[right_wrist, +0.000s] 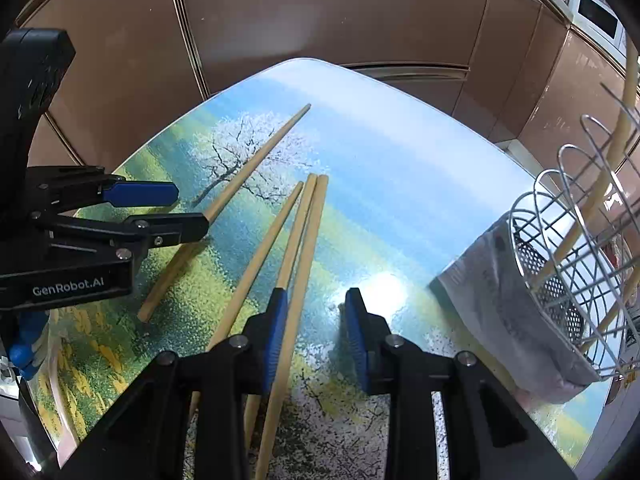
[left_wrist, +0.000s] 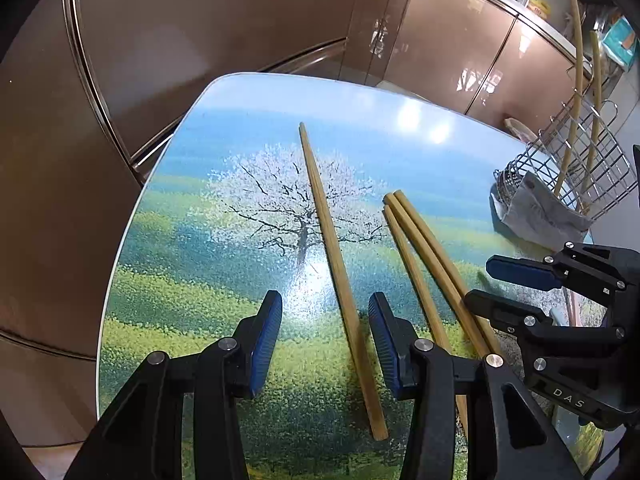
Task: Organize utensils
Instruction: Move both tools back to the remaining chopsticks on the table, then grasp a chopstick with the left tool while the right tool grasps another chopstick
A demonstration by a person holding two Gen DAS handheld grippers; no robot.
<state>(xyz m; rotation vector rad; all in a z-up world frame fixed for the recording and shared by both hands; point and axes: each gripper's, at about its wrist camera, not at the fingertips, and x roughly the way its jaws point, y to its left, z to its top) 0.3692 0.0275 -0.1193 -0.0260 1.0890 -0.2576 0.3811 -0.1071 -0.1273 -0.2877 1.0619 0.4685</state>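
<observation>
Several wooden chopsticks lie on the table with the tree picture (left_wrist: pixel 192 216). A single chopstick (left_wrist: pixel 336 264) lies between the open jaws of my left gripper (left_wrist: pixel 325 340); it also shows in the right wrist view (right_wrist: pixel 240 184). Three more chopsticks (left_wrist: pixel 424 252) lie close together to its right. In the right wrist view the rightmost of them (right_wrist: pixel 298 292) lies just inside the left finger of my open right gripper (right_wrist: pixel 316 336), the other two (right_wrist: pixel 276 232) outside it. A wire utensil holder (right_wrist: pixel 576 264) at the right holds chopsticks (right_wrist: pixel 616 152).
A grey cloth (right_wrist: pixel 496 304) lies under and around the wire holder (left_wrist: pixel 580 168). Brown cabinet doors (left_wrist: pixel 240 20) stand behind the table. The table edge curves away at the left and far side. My right gripper (left_wrist: pixel 520 284) shows in the left wrist view, close to the three chopsticks.
</observation>
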